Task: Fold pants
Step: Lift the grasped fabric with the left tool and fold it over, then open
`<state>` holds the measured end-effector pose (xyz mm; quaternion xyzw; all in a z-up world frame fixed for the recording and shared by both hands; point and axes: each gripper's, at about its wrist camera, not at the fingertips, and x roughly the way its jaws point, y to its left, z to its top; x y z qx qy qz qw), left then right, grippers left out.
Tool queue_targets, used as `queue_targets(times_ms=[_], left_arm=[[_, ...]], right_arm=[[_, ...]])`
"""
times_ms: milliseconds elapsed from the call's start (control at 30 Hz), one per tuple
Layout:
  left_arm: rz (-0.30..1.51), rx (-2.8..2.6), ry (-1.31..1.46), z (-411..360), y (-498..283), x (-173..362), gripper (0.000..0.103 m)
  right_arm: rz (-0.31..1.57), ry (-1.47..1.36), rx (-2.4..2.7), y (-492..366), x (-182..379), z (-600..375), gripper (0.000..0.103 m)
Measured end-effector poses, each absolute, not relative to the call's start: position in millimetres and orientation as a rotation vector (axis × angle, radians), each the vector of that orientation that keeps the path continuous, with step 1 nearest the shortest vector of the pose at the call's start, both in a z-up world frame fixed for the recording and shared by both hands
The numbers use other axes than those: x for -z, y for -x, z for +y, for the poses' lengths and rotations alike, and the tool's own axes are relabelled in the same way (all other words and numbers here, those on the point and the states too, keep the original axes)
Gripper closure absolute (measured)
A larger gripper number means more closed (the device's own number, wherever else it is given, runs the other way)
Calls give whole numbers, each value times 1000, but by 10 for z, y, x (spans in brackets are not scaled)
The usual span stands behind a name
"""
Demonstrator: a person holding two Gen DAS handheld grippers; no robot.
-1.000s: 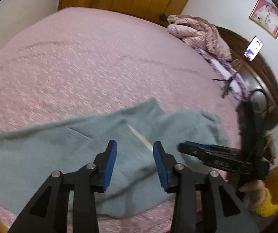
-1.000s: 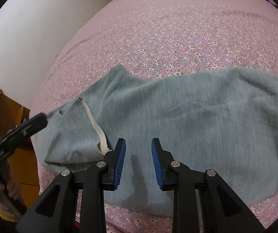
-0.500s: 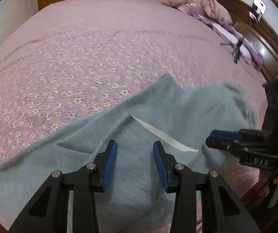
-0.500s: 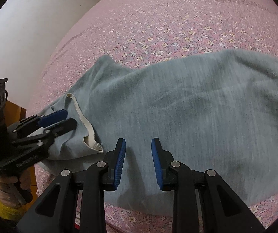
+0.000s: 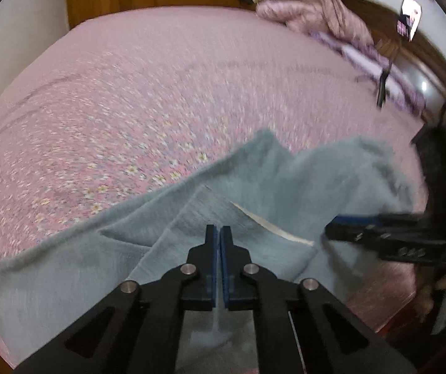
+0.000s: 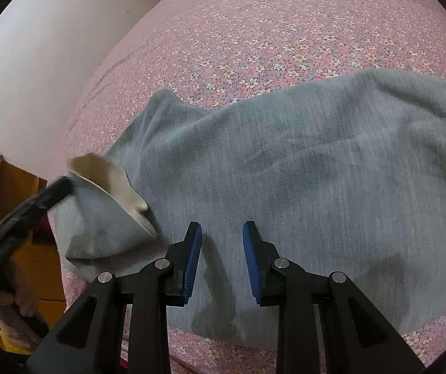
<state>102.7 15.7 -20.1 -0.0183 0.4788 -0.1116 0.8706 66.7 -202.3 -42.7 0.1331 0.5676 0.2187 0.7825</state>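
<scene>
Left wrist view shows the grey-blue pants (image 5: 254,187) spread across the near edge of the bed (image 5: 129,78), one end running toward the near left corner and the other toward the right edge. They lie flat and lengthwise along that edge, probably so both ends can be reached from one standing spot. A flap near the waistband is turned up, baring a pale inner band (image 5: 272,229).

That flap is raised because the left gripper (image 5: 217,233) has clamped onto it: its blue pads are pressed together with cloth rising between them, and in the right wrist view the same tool comes in from the left edge, pinching the cream-lined corner (image 6: 104,174) clear of the bed. Taking a corner, not the middle, looks like the start of carrying that end over the rest of the garment.

The right gripper (image 6: 223,249) hangs just above the cloth close to the near edge, jaws parted with nothing between them; only fabric lies beneath. It seems placed to pin or seize the near hem so the pants do not slide while the other end travels.

Beyond the pants the floral pink sheet is bare. A heaped pink quilt (image 5: 310,9) sits at the far right corner.
</scene>
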Motion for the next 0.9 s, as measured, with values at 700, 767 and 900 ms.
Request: queue_targets(times_ms=[700,767,900], left_arm=[[750,-354,522,2147,144,-219,103],[782,-360,551,2229,164,-77,103],[823,-342,588,2240,134,134,102]], right_arm=[[1217,-216,-447,-617,351,-1816,73],[1218,-201,-448,-607,349,-1765,73],[1217,-178,-450,-602,344,-1703,73]])
